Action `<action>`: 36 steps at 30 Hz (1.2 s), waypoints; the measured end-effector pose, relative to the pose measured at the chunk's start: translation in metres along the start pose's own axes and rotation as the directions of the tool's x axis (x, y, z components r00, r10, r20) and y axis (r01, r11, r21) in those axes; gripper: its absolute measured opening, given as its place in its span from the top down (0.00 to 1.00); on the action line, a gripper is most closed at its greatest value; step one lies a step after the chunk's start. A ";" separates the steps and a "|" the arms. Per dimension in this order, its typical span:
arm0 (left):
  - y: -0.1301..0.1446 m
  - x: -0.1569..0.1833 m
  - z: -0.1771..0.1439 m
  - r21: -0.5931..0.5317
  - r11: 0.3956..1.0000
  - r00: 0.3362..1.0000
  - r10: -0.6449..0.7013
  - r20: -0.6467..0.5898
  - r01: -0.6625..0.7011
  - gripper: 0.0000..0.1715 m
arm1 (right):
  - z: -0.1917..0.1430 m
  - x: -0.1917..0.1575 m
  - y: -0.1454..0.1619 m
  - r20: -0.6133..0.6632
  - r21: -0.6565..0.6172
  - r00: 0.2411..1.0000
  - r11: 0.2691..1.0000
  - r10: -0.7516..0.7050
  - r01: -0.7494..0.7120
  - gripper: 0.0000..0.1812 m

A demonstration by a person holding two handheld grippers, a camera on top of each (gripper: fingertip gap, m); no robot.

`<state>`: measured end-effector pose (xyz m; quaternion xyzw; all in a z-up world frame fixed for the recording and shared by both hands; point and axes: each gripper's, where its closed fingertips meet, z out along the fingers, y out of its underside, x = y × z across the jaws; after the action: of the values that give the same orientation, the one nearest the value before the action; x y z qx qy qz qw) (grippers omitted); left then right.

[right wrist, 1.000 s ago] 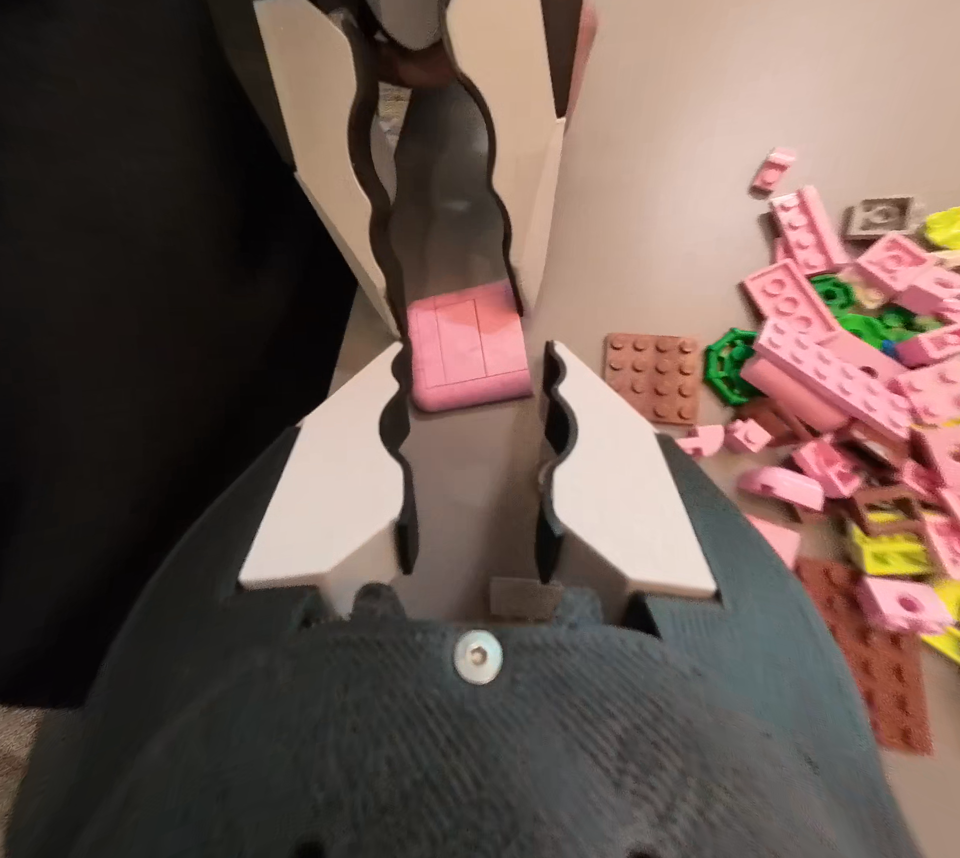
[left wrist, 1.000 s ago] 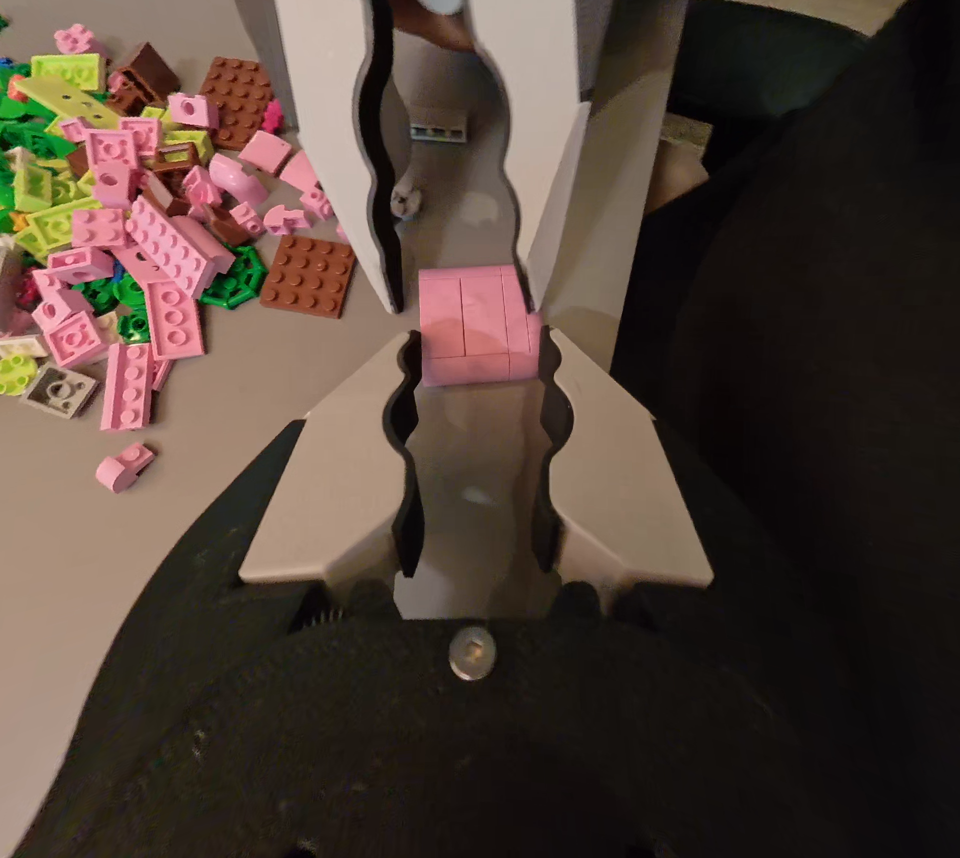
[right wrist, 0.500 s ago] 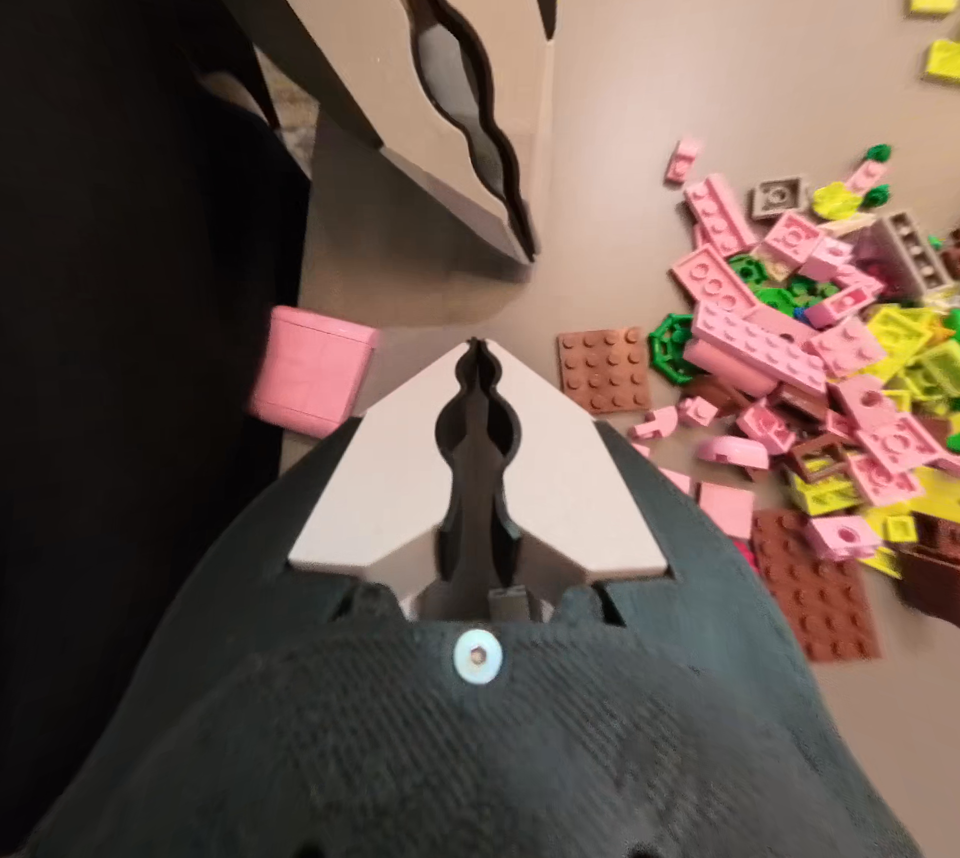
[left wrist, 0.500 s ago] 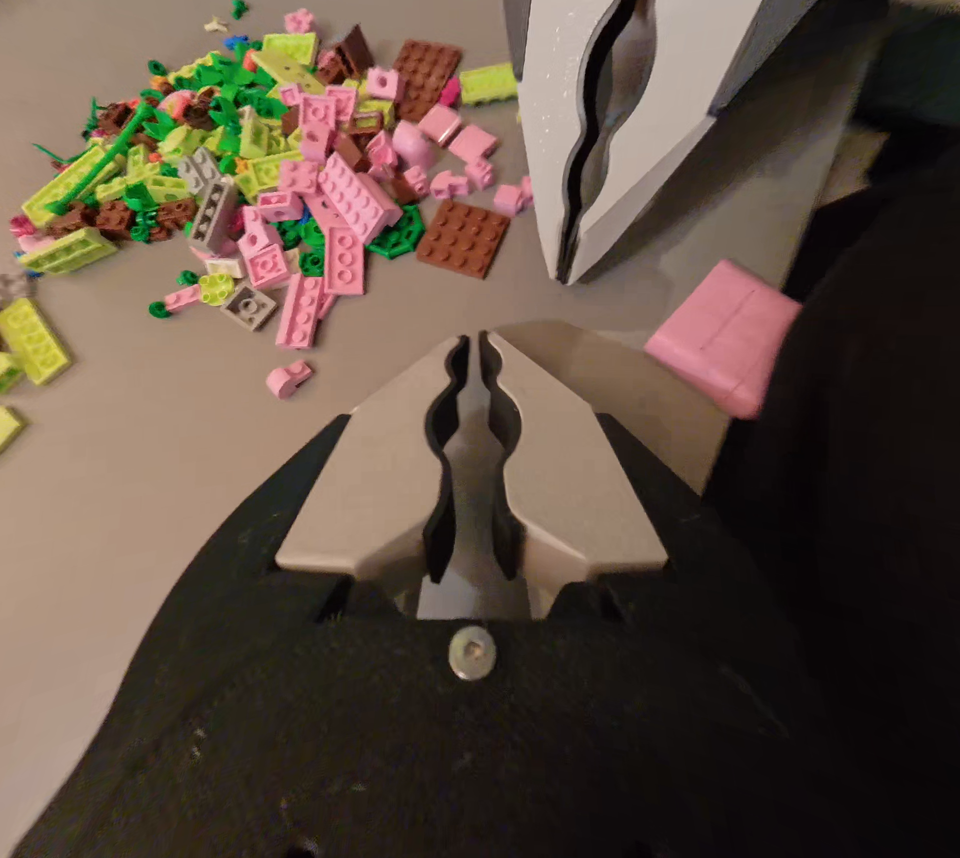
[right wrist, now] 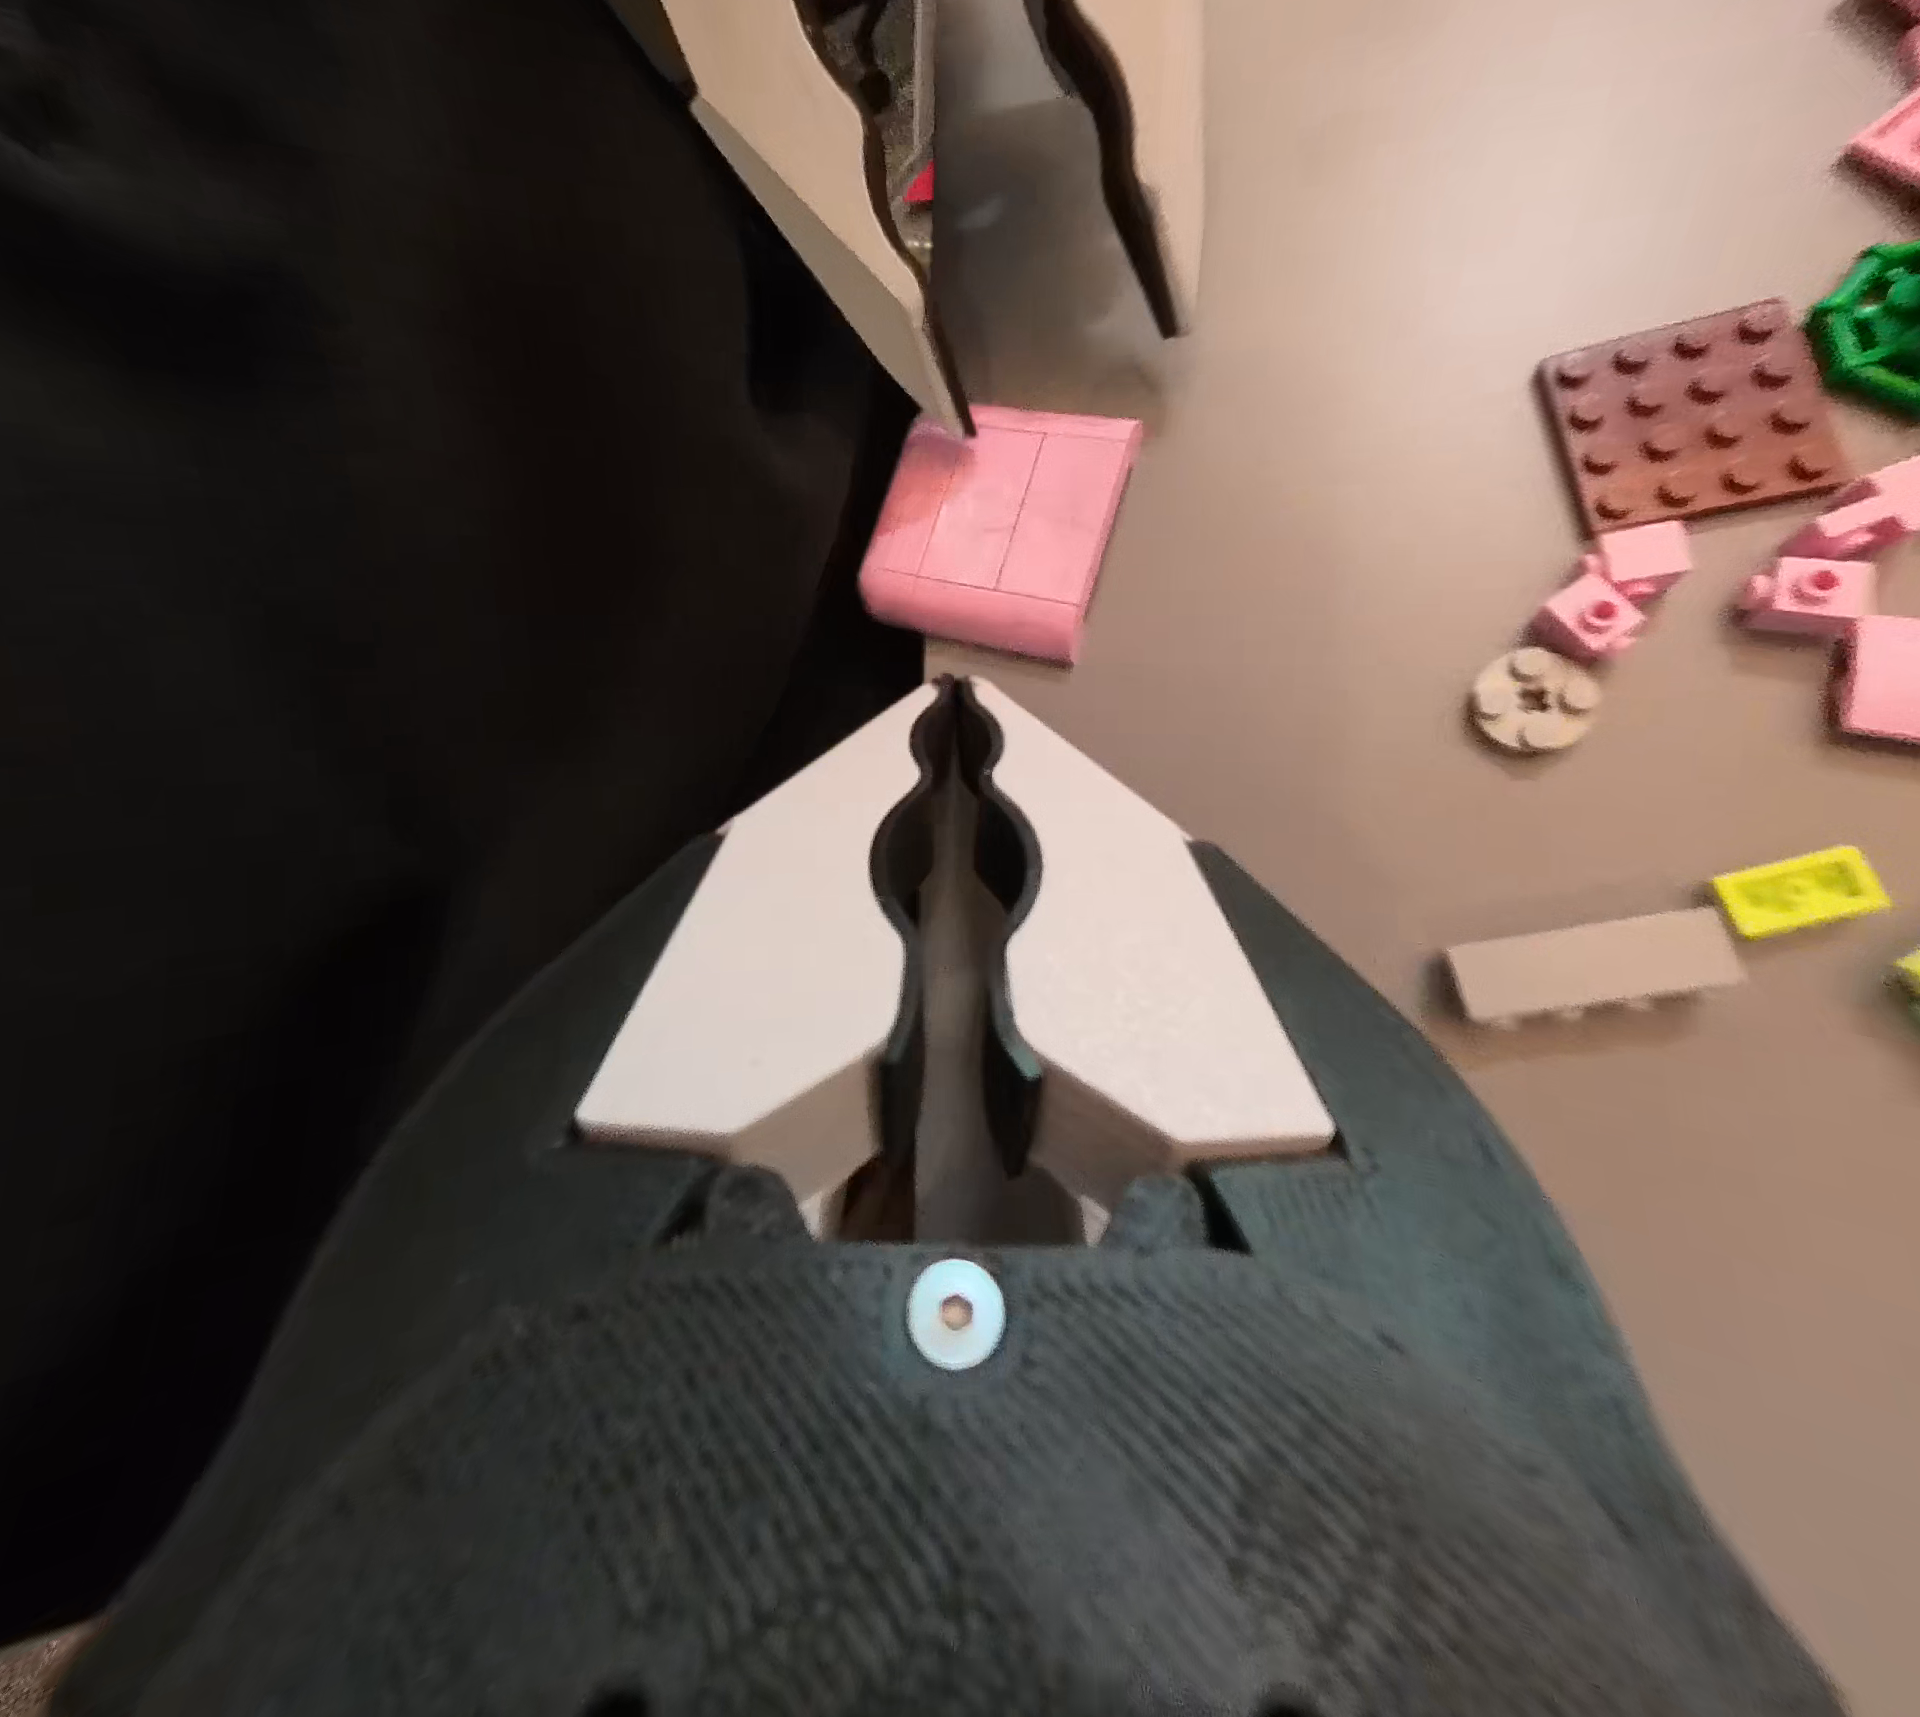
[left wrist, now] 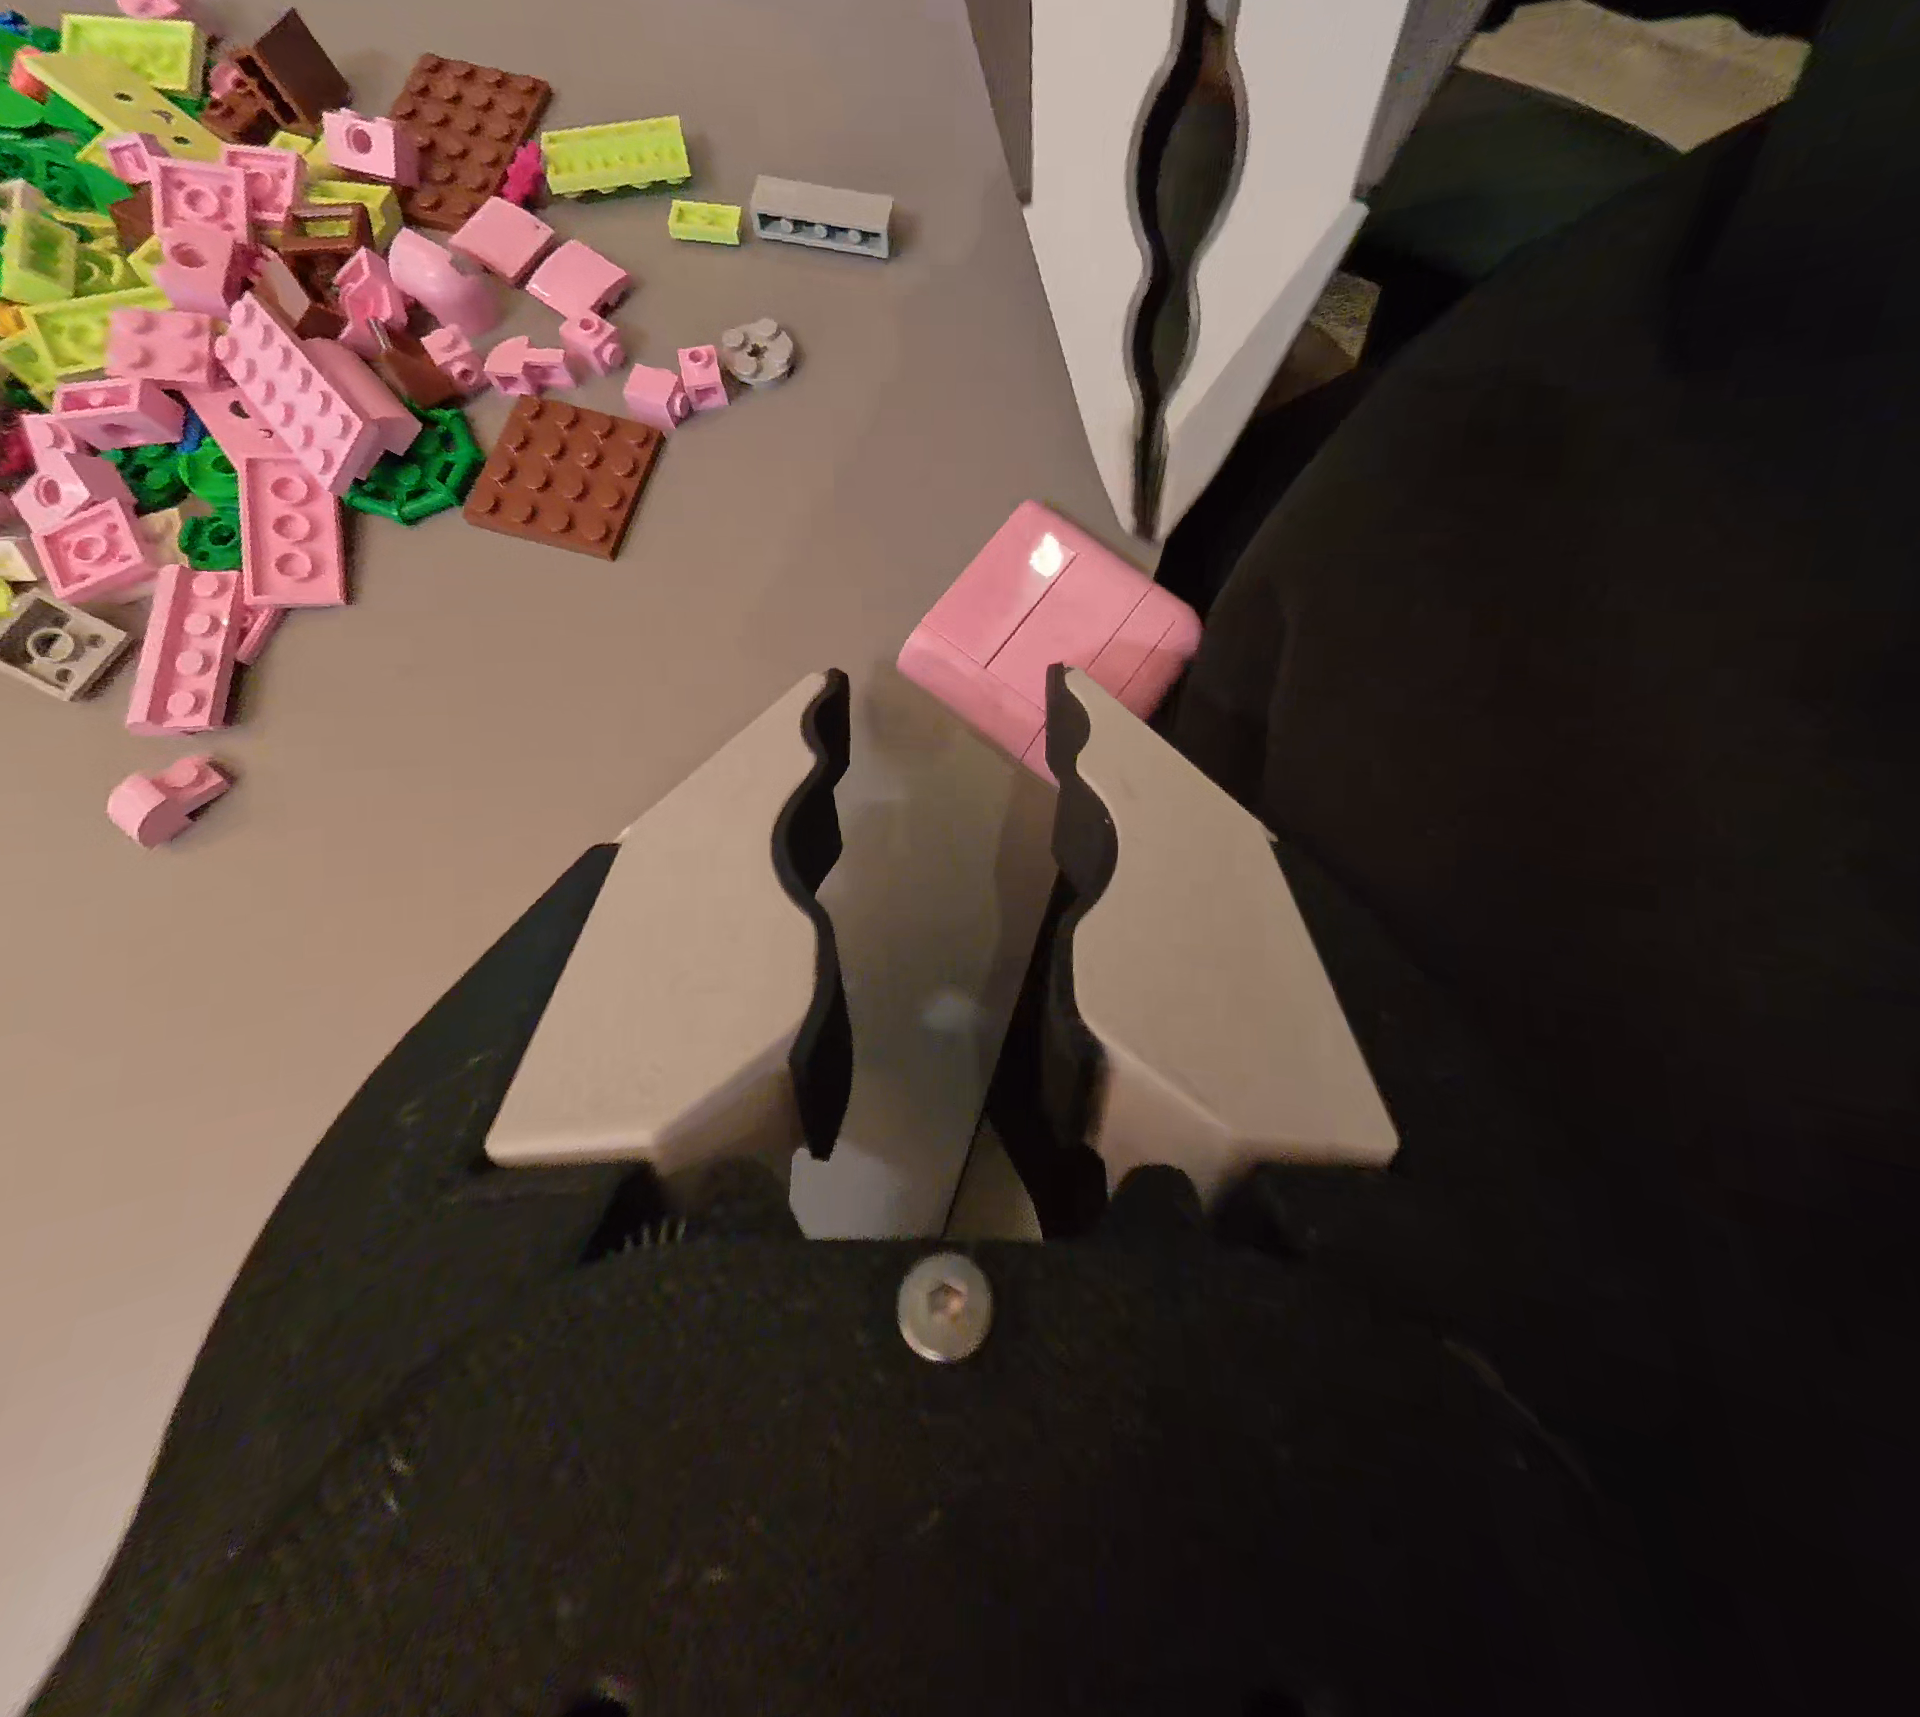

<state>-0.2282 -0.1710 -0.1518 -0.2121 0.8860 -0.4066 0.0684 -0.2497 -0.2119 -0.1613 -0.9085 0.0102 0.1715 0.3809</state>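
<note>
A smooth pink block built of several bricks (left wrist: pixel 1049 618) lies on the grey table (left wrist: pixel 623 784) at its edge, by dark clothing. My left gripper (left wrist: pixel 945 680) is open and empty. Its tips are right at the block's near side, and one fingertip (left wrist: pixel 1070 711) overlaps the block's edge. My right gripper (right wrist: pixel 951 688) is shut and empty, with its tip just short of the block (right wrist: pixel 997 524). In the left wrist view the right gripper (left wrist: pixel 1143 514) points down at the block's far corner. In the right wrist view the left gripper (right wrist: pixel 1060 374) stands open over the block's far side.
A heap of pink, lime, green and brown bricks (left wrist: pixel 208 337) lies on the table. A brown studded plate (left wrist: pixel 566 472) (right wrist: pixel 1694 420), a grey round piece (left wrist: pixel 758 348) and a grey brick (left wrist: pixel 821 218) lie nearest. A person's black clothing (left wrist: pixel 1558 836) borders the table edge. There is about 6 cm between the tips of the two grippers. From the left gripper's tips to the brown studded plate (left wrist: pixel 566 472) is close to 8 cm. My right wrist view (right wrist: pixel 1687 426) looks at it from another angle.
One second ago both grippers held the pink block between them. They let go, and it lay on the table with both shut. Now the left gripper has opened and come up to the block.
</note>
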 end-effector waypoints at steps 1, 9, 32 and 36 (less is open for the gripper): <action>0.000 0.000 0.000 -0.004 1.000 1.000 -0.002 0.013 0.002 0.79 | 0.003 -0.003 -0.003 0.008 0.015 1.000 1.000 0.002 -0.003 1.00; 0.005 -0.021 -0.022 0.036 0.988 0.975 -0.153 0.161 0.149 0.59 | 0.027 0.014 -0.043 -0.215 0.117 0.976 0.993 0.017 0.009 1.00; 0.025 -0.021 -0.013 0.011 0.987 0.921 -0.153 0.359 0.160 0.62 | 0.026 0.040 -0.060 -0.177 0.180 0.969 0.974 0.170 -0.138 0.94; 0.028 -0.032 -0.021 -0.014 0.992 0.905 -0.111 0.412 0.128 0.70 | 0.025 0.042 -0.059 -0.163 0.192 0.968 0.968 0.193 -0.160 0.92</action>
<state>-0.2146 -0.1265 -0.1608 -0.3477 0.8453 -0.3385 0.2235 -0.2089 -0.1484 -0.1505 -0.8781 0.1411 0.1202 0.4411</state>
